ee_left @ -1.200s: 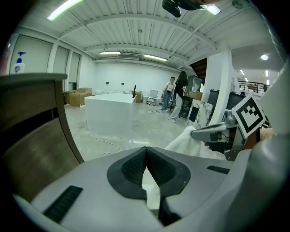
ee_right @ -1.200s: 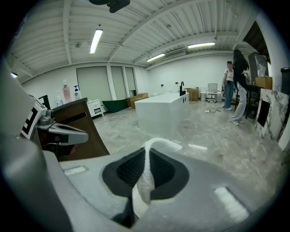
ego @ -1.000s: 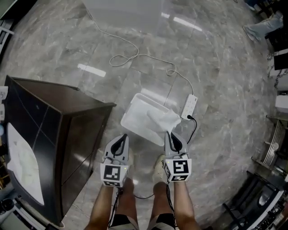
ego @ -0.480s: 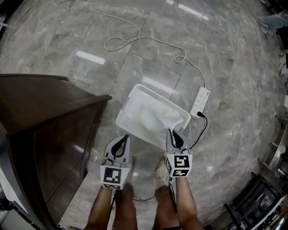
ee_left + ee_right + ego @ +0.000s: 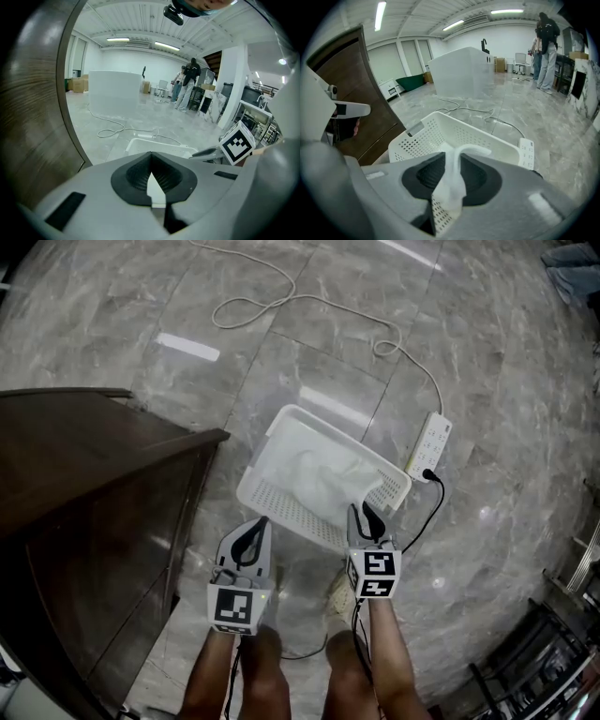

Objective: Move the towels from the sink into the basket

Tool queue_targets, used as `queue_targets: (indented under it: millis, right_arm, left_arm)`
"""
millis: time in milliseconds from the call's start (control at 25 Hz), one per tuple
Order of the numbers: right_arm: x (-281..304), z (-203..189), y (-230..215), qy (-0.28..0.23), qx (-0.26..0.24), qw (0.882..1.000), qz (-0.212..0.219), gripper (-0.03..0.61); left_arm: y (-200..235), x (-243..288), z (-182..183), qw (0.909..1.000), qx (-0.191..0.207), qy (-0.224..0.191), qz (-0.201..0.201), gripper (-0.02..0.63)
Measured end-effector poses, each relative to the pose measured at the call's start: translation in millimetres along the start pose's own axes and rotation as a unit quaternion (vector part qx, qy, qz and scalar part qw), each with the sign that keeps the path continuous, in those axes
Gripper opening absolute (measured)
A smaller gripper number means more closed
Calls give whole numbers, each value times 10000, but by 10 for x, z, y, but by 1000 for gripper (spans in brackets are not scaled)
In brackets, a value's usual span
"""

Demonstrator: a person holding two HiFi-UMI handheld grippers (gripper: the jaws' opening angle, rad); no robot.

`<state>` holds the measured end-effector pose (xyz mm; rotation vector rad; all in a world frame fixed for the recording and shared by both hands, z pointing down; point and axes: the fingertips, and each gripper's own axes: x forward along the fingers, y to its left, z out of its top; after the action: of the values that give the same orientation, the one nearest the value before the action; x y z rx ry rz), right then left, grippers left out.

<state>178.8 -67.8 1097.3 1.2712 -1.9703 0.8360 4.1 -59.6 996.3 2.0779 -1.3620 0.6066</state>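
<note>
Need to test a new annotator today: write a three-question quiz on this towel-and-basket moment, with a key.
1. True or false: the left gripper grips a towel.
2. Where does the basket stand? A: on the floor; B: on a table; C: in a sink.
3. Short answer: what is between the right gripper's fingers?

Key:
1. False. Its fingers are together on nothing.
2. A.
3. The white towel. It trails into the basket while the fingers are opening.
</note>
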Motion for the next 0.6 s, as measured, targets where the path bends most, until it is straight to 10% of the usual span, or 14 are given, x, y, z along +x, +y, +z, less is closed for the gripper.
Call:
queue_targets:
  millis: [200,600]
  right_arm:
    - [1,41,-20,-171,94,9998,-28,320]
    - [-262,305,112,-337,-55,9993,166,333]
  left_arm:
    - [26,-16,-78,9994,325,-49,-72,9]
    - [-86,-146,177,9991,390,-145,-107,9]
